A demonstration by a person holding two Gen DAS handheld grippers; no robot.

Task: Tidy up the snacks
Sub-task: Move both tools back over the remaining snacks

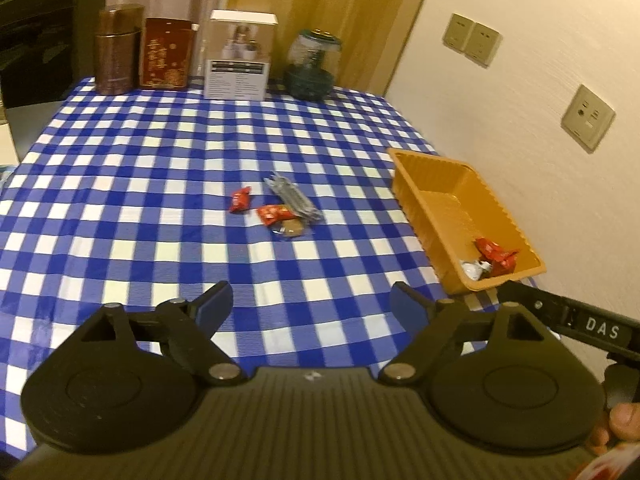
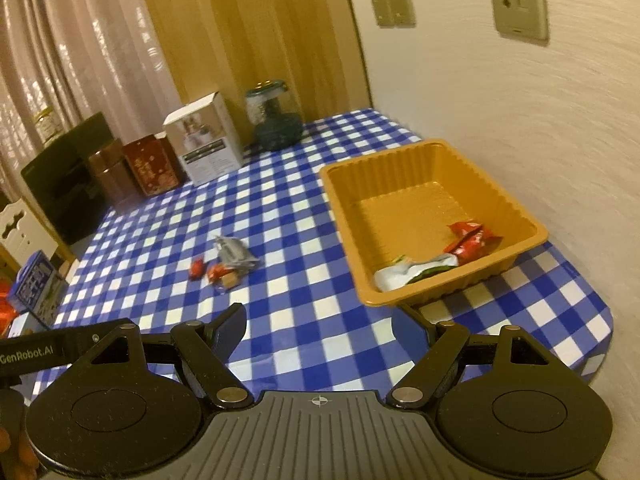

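An orange plastic tray (image 1: pixel 416 196) (image 2: pixel 348 208) sits at the table's right edge and holds a red packet (image 1: pixel 496 254) (image 2: pixel 470 240) and a white packet (image 1: pixel 474 269) (image 2: pixel 404 274). On the checked cloth mid-table lie a small red candy (image 1: pixel 240 199) (image 2: pixel 196 269), a second red packet (image 1: pixel 274 213) (image 2: pixel 216 270), a silver packet (image 1: pixel 294 198) (image 2: pixel 234 254) and a brown biscuit in clear wrap (image 1: pixel 291 231) (image 2: pixel 229 280). My left gripper (image 1: pixel 310 304) is open and empty, short of the snacks. My right gripper (image 2: pixel 318 326) is open and empty, near the tray's front corner.
At the table's back stand a brown tin (image 1: pixel 116 50), a red tin (image 1: pixel 166 54), a white box (image 1: pixel 240 56) and a green glass jar (image 1: pixel 312 64). A wall with sockets (image 1: pixel 588 118) runs along the right. A black monitor (image 1: pixel 40 36) stands at the left.
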